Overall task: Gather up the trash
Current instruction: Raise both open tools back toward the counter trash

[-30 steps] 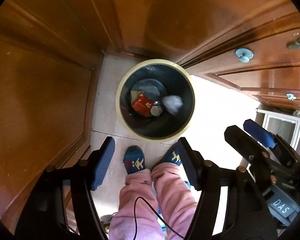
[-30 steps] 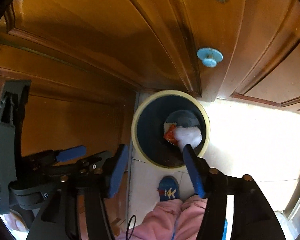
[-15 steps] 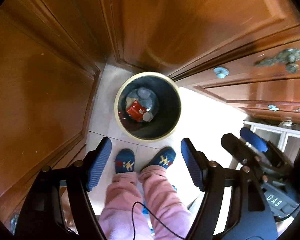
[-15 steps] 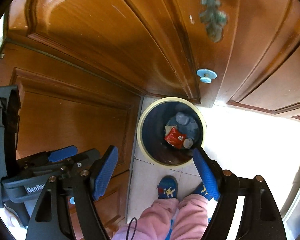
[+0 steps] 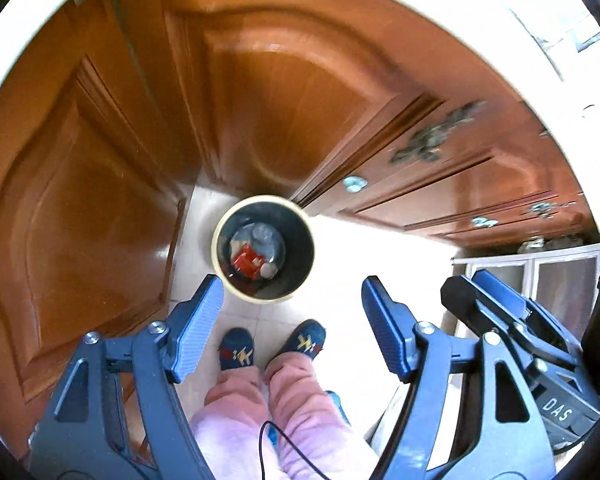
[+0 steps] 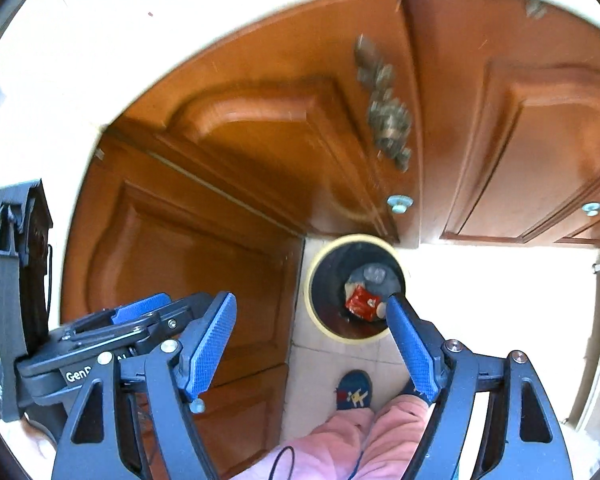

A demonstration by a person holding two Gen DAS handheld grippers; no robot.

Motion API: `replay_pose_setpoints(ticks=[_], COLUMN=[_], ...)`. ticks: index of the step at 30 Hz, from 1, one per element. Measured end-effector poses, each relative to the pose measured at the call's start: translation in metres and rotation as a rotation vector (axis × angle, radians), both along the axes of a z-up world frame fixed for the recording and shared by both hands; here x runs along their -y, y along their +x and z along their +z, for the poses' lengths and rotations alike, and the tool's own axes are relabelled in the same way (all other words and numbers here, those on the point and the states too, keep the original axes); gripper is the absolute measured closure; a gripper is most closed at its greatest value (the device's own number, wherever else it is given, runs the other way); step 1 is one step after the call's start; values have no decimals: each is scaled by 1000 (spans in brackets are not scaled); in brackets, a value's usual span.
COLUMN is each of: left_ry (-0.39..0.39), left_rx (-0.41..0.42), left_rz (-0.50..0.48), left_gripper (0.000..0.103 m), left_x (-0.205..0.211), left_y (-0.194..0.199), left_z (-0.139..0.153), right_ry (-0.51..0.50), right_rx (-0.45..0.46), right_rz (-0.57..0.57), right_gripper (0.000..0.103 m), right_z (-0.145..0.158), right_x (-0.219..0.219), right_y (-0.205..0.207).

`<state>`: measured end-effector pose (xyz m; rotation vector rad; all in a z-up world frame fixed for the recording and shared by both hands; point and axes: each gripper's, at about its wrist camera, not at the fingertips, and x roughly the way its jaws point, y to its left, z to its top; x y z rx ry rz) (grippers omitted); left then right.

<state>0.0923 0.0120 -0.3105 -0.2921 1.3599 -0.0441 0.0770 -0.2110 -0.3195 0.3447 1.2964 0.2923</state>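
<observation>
**Two empty grippers hanging over a bin of trash**

The right gripper (image 5: pixel 496 296) is showing the letters "DAS" on its body; the left gripper (image 6: pixel 140 312) is showing "GenR", the rest cut off. Both are pointing steeply down at the floor, blue pads spread wide, gripping nothing. Far below, a dark bin (image 5: pixel 263 260) with a cream rim is standing in the cabinet corner, holding a red wrapper (image 5: pixel 247 261) and grey wads too blurred to identify. Blue slippers (image 5: pixel 236 350) and pink trousers are showing beneath.
</observation>
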Motion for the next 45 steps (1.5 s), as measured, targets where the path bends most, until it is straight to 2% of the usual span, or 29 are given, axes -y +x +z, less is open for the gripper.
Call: replay_pose_setpoints(ticks=[11,19,24,28,33,38,45], left_ry=[-17,-14,-17,-20,-6,5,70], left_rx=[157,329,418,469,493,482,446], left_rz=[-149,-217,-216,-204,-202,-162,-66], left_gripper=[34,34,34,34,34,34,34], left_x=[33,29,14,0,-13,-19,-27], left_y=[3,11,21,33,54,82,140], left_z=[108,205,251,275,287,273,251], right_ry=[-48,-71,-82,-81,-90,-97,-63], right_rx=[148,327,421,455,481,492,488], right_rz=[-68,-108,-119,-121,-119,-82,6], right_gripper=[24,24,24,24,24,24,30], right_z=[124,232,276,295,305,299,273], right_x=[23,21,10,0,-17,-24,-29], right_y=[-22,-30,-24,-15,6,42,128])
